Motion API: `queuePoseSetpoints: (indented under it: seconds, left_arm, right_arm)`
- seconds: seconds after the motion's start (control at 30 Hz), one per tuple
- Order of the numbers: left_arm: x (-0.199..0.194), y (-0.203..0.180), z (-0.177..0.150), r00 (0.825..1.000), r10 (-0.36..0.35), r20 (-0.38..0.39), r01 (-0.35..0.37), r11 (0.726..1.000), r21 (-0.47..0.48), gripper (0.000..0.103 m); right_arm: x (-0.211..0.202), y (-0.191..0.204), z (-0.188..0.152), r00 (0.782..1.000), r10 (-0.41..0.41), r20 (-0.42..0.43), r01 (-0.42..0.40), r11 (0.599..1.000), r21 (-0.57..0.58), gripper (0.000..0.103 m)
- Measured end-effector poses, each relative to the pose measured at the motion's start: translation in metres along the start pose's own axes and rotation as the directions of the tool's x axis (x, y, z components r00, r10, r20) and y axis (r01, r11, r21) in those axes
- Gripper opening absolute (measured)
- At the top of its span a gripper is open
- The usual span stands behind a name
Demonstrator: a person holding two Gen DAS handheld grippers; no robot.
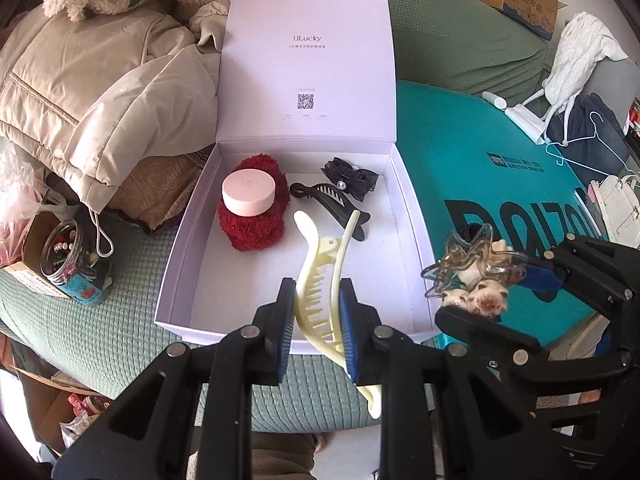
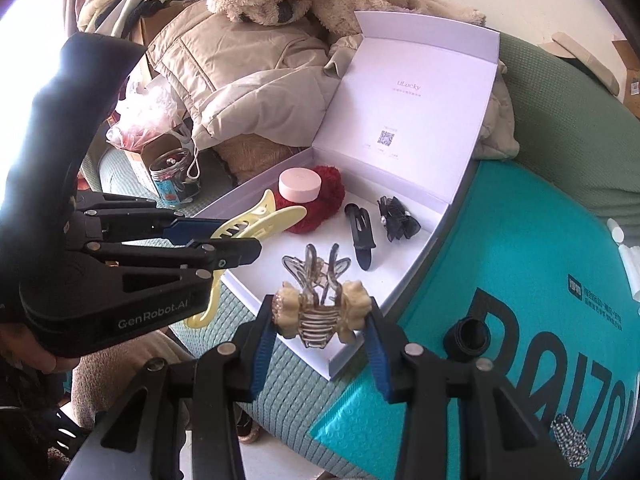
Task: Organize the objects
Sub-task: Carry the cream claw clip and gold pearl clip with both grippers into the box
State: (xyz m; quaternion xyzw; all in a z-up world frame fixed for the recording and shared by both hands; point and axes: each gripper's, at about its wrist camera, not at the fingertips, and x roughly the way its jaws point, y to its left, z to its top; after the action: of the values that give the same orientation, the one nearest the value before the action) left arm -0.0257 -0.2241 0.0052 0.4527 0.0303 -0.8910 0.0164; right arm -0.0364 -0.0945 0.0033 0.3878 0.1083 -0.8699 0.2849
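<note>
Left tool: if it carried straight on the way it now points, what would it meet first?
Probably the bare floor of the white box, since the left tool with its yellow hair clip points down into it; depth is uncertain.

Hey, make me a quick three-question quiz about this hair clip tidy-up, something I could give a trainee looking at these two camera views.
1. True or false: the left gripper holds the pale yellow hair clip.
2. Which item sits on top of the red fluffy scrunchie in the white box? A) a black bow B) a round pink case C) a glass jar
3. Fill in: the right gripper is closed on a clear claw clip decorated with ____ ornaments.

Key: 1 true. 2 B, the round pink case. 3 cream-coloured.
</note>
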Motion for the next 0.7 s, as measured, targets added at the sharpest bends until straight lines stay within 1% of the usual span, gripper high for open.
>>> queuePoseSetpoints:
  seconds: [0.23, 0.4, 0.7]
  left_arm:
    - [0.011, 0.009, 0.022, 0.999, 0.031, 0.019, -0.031, 1.000, 0.002, 0.020]
    - [0.026, 0.015, 0.040, 0.999, 0.039, 0.024, -0.039, 0.999, 0.008, 0.020]
    - [0.050, 0.030, 0.080, 0.996, 0.060, 0.065, -0.060, 0.998, -0.003, 0.020]
  right_arm:
    - [0.020, -0.008, 0.025, 1.000, 0.001, 0.030, 0.000, 1.000, -0.020, 0.042]
    - [0.038, -0.021, 0.039, 0.999, 0.000, 0.036, 0.000, 1.000, -0.005, 0.042]
    - [0.064, -0.052, 0.061, 0.999, -0.012, 0.046, 0.011, 1.000, 0.029, 0.042]
